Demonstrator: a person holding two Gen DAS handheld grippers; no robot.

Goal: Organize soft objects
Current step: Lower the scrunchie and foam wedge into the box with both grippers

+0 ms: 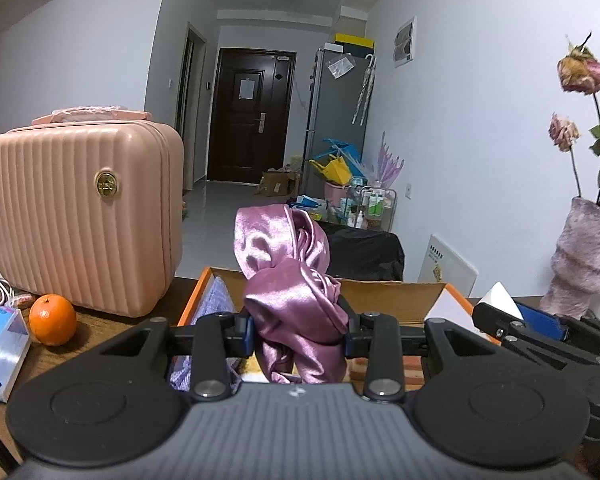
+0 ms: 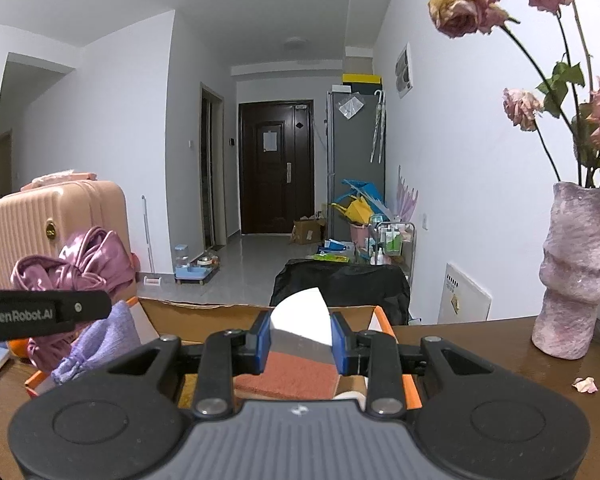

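My left gripper (image 1: 299, 330) is shut on a bunched pink satin cloth (image 1: 288, 280) and holds it above an open cardboard box with orange edges (image 1: 392, 296). The cloth also shows in the right wrist view (image 2: 88, 264), above the left gripper's finger. My right gripper (image 2: 300, 342) is shut on a white box flap (image 2: 300, 318) at the near side of the same box (image 2: 204, 314). A lilac knitted cloth (image 2: 100, 340) lies in the box's left part, and a rust-red cloth (image 2: 288, 376) lies under my right gripper.
A pink ribbed case (image 1: 84, 216) stands on the wooden table at the left, with an orange (image 1: 53, 320) and a tissue pack (image 1: 0, 352) in front of it. A fuzzy lilac vase with dried roses (image 2: 576, 272) stands at the right. A black chair (image 2: 340, 284) is behind the box.
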